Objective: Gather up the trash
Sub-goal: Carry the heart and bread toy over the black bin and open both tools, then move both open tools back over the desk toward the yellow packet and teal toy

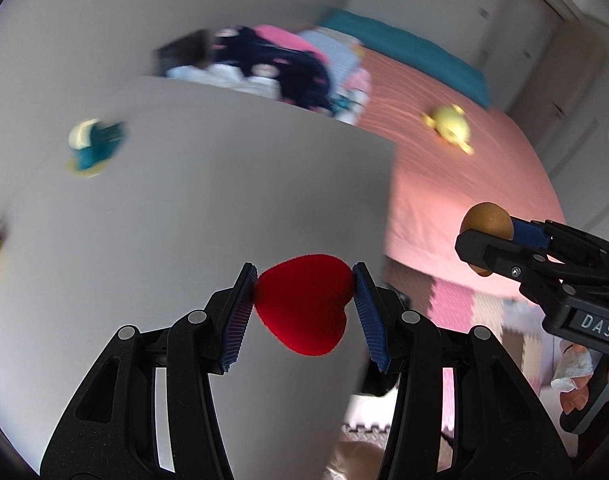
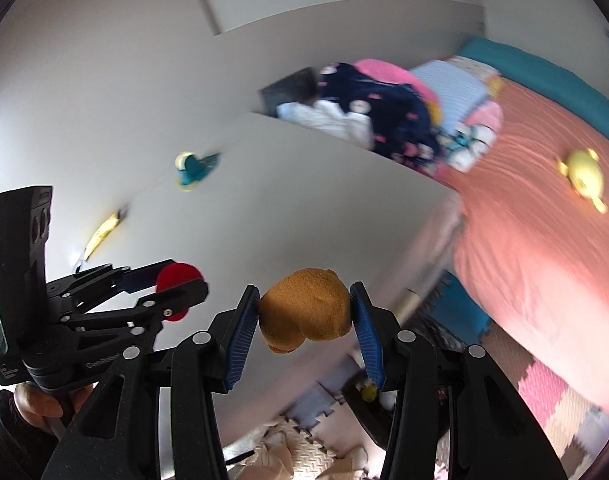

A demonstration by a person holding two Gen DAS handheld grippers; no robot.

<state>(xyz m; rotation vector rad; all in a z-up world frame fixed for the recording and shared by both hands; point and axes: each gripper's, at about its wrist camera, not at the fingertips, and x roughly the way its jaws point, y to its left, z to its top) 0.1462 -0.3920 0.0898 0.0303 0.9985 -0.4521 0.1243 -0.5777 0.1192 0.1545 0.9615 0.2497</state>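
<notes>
Left tongs [image 1: 304, 304] grip a red plush heart [image 1: 303, 305] over the white counter [image 1: 184, 200]. Beside them, right tongs [image 2: 304, 306] pinch a brown plush toy [image 2: 306, 306].

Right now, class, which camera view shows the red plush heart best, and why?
The left wrist view: the red plush heart faces the lens, whole outline visible, clamped between the left gripper. In the right wrist view it appears only edge-on at the left, partly hidden behind that gripper's fingers.
</notes>
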